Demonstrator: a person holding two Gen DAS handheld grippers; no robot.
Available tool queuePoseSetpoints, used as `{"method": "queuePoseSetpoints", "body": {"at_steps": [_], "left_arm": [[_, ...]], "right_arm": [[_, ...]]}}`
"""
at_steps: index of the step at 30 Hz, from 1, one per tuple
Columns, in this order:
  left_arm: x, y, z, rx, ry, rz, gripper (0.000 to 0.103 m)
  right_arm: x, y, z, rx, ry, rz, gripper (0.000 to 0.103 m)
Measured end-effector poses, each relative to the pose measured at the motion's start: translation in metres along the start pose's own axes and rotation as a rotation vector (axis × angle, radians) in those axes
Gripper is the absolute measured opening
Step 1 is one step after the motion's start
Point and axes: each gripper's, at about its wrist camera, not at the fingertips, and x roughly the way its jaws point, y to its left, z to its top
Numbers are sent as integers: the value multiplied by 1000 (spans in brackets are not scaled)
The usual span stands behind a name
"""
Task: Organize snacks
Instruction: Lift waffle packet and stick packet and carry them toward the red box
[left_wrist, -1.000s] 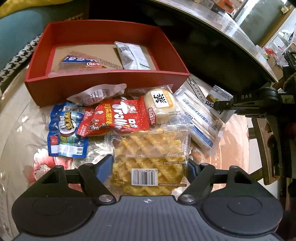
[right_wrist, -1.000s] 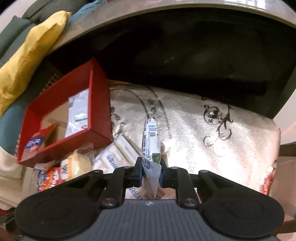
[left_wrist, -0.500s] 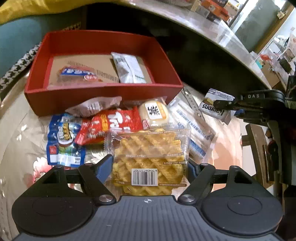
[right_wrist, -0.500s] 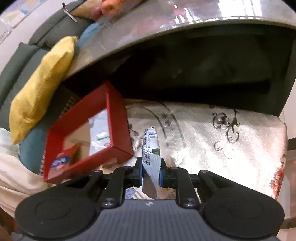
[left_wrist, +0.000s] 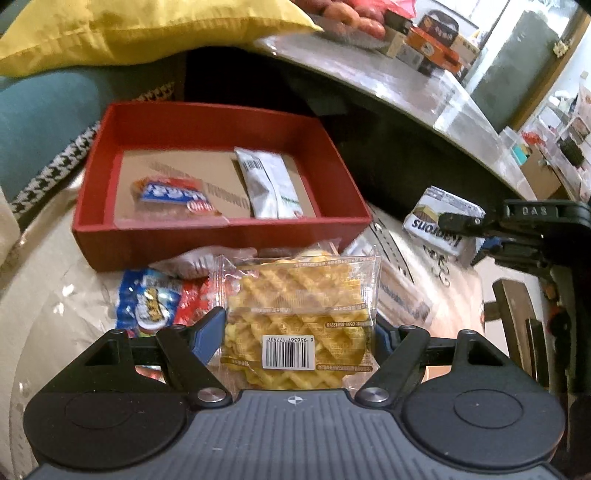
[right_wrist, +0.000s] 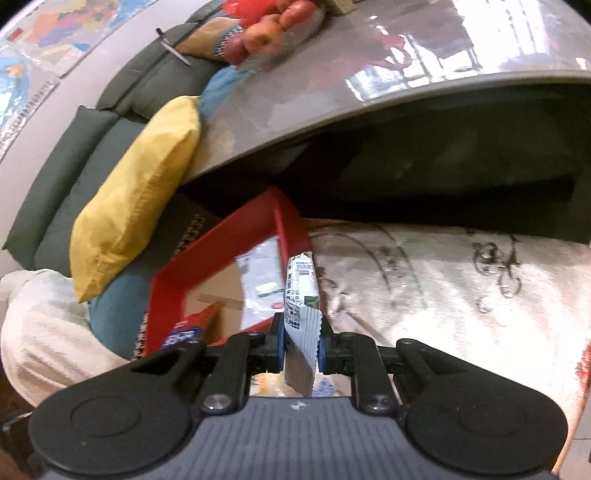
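Note:
My left gripper (left_wrist: 299, 332) is shut on a clear pack of yellow waffles (left_wrist: 301, 314) and holds it above the snack pile, in front of the red box (left_wrist: 221, 236). The box holds a blue-red packet (left_wrist: 171, 194) and a white packet (left_wrist: 267, 182). My right gripper (right_wrist: 301, 341) is shut on a white wafer packet (right_wrist: 301, 291), held edge-on beside the red box's near corner (right_wrist: 291, 229). In the left wrist view the same packet (left_wrist: 441, 223) hangs in the right gripper (left_wrist: 476, 236), to the right of the box.
Loose snacks lie in front of the box: a blue packet (left_wrist: 146, 301), a red packet (left_wrist: 192, 302), long white packs (left_wrist: 400, 291). A dark table edge (left_wrist: 406, 107) overhangs behind. A yellow cushion (right_wrist: 136, 192) lies on the sofa at the left. The cloth surface (right_wrist: 461, 288) spreads to the right.
Both grippers have risen with their packets. The left one lifted the waffles off the pile toward the box. The right one carried the wafer packet up and closer to the box.

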Motion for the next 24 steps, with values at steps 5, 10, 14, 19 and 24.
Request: {"method": "queuePoseSetpoints", "body": {"at_steps": [5, 10, 14, 19, 24], "left_arm": [[-5, 9, 11, -31, -36, 17, 82], [-10, 14, 23, -51, -76, 39, 82], [-13, 16, 31, -55, -110, 61, 83], [-13, 17, 38, -59, -128, 78, 83], [-12, 17, 46, -52, -152, 105, 83]], "right_arm": [[2, 11, 2, -16, -9, 36, 15], [3, 20, 3, -20, -14, 72, 15], [7, 29, 6, -28, -17, 101, 15], [11, 39, 9, -37, -22, 135, 15], [19, 50, 13, -51, -25, 165, 15]]}}
